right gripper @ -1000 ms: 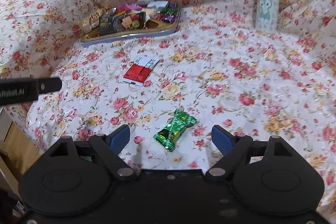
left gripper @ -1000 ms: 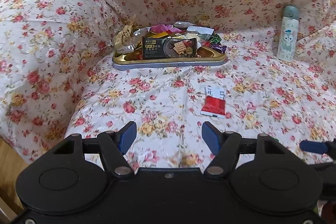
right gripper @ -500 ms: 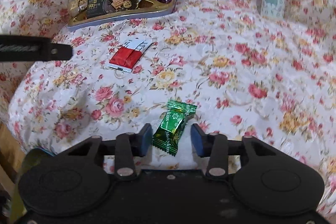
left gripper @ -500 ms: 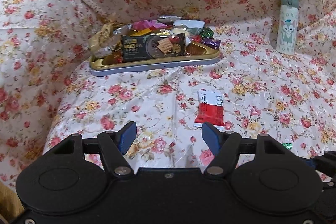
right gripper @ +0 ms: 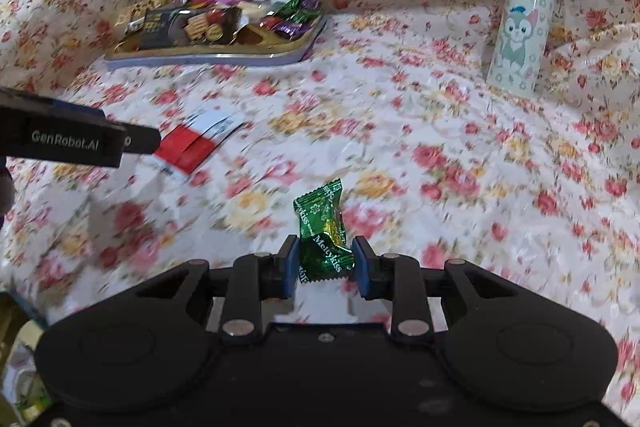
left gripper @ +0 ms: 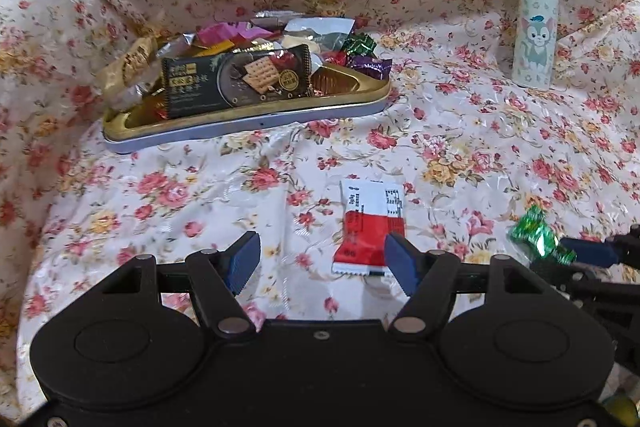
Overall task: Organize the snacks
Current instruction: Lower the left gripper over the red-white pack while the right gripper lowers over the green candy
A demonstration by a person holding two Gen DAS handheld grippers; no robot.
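right fingers: the right gripper has its blue fingers pinching a green foil-wrapped candy, which stands upright, lifted off the cloth.
left fingers: the left gripper is spread wide, holding nothing.
red packet: a flat red-and-white snack sachet lies on the floral quilted sofa cover, its lower right corner just beside the left gripper's right fingertip.
tray: a shallow gold-lined oval tin tray heaped with wrapped snacks sits at the back left.
bottle: a white cartoon-cat drink bottle with a grey cap stands upright at the back right.
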